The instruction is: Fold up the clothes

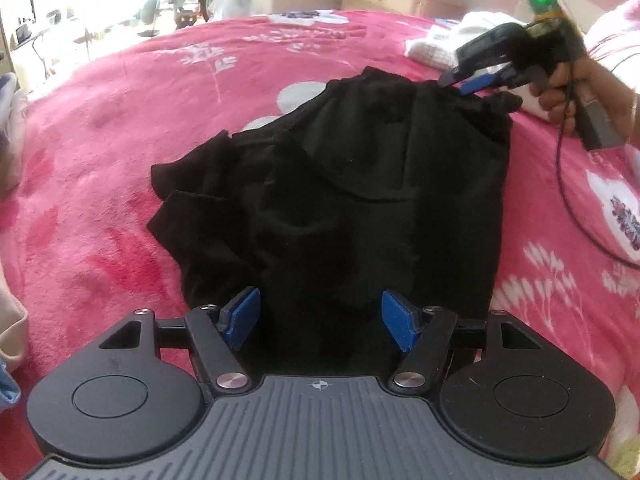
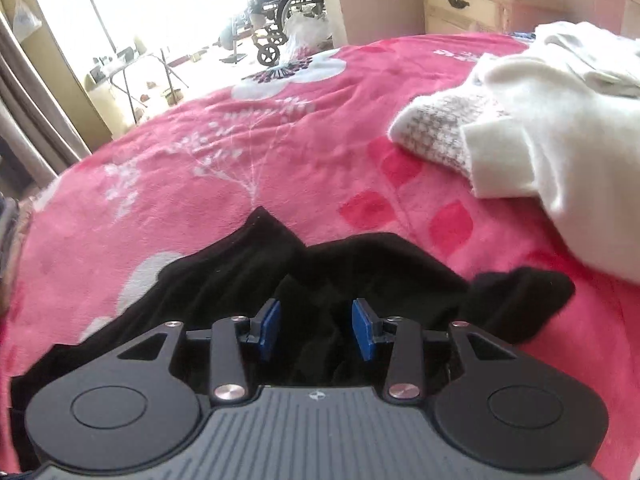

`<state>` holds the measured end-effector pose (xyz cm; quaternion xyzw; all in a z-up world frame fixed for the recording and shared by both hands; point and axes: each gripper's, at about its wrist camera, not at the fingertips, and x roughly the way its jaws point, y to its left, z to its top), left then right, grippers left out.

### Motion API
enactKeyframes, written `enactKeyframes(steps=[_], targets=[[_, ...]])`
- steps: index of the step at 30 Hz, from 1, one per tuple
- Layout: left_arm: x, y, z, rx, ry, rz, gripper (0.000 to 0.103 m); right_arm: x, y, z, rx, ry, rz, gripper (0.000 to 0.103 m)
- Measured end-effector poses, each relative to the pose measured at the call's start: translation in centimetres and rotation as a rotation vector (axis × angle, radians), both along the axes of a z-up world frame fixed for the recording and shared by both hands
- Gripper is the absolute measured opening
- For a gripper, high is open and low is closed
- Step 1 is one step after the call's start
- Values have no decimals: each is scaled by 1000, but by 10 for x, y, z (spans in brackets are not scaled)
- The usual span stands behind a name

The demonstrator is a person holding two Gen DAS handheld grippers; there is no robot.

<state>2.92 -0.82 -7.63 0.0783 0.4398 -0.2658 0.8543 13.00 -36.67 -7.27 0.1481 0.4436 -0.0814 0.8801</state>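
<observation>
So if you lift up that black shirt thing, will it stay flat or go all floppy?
Probably floppy: the black garment already lies in soft folds and wrinkles on the pink blanket. It looks thin, so likely light. On that fuzzy blanket it would probably bunch up rather than slide if pushed.

garment point(image 1: 352, 184) on blanket point(image 1: 120, 140), towels point(image 2: 540, 128) behind

One black garment point(image 1: 352, 184); two tongs point(image 1: 320, 320) point(image 2: 316, 330); one white clothes pile point(image 2: 540, 120); one nightstand point(image 2: 464, 8).
</observation>
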Motion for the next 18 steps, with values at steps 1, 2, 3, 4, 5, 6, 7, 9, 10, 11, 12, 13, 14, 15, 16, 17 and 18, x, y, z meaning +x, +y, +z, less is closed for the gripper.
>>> enactKeyframes(steps=[1, 2, 3, 4, 5, 6, 7, 9, 10, 11, 12, 13, 14, 15, 16, 17, 18], targets=[[-4, -3, 1, 9, -17, -21, 67, 0, -1, -2, -3, 0, 5, 42], [-8, -6, 2, 18, -34, -42, 67, -1, -5, 0, 6, -8, 5, 42], [-13, -10, 3, 27, -51, -63, 68, -2, -9, 2, 16, -16, 5, 43], [-18, -13, 3, 38, -68, -84, 68, 1, -10, 1, 16, -16, 9, 43], [-23, -16, 4, 48, -85, -106, 69, 4, -12, -1, 14, -15, 15, 43], [-26, -17, 4, 55, -91, -110, 70, 7, -13, -3, 12, -14, 20, 43], [-28, -17, 3, 62, -95, -111, 70, 10, -14, -4, 10, -13, 26, 43], [-32, -18, 1, 74, -102, -112, 71, 16, -17, -8, 6, -11, 36, 42], [-34, -19, 1, 81, -105, -113, 71, 19, -18, -10, 4, -10, 42, 42], [-36, -19, 0, 87, -109, -114, 71, 20, -17, -10, 2, -15, 51, 41], [-38, -20, -1, 94, -113, -115, 71, 21, -17, -10, 5, -20, 55, 39], [-41, -20, -2, 100, -116, -116, 71, 21, -16, -9, 9, -26, 59, 39], [-42, -18, 1, 94, -119, -110, 71, 22, -16, -9, 12, -31, 62, 39], [-44, -15, 4, 86, -121, -103, 71, 24, -15, -11, 12, -25, 61, 39], [-45, -12, 6, 78, -118, -95, 71, 25, -14, -13, 11, -18, 61, 39], [-46, -11, 5, 79, -110, -91, 71, 27, -13, -15, 11, -11, 60, 39], [-46, -9, 4, 82, -102, -87, 71, 29, -12, -17, 10, -4, 59, 39]])
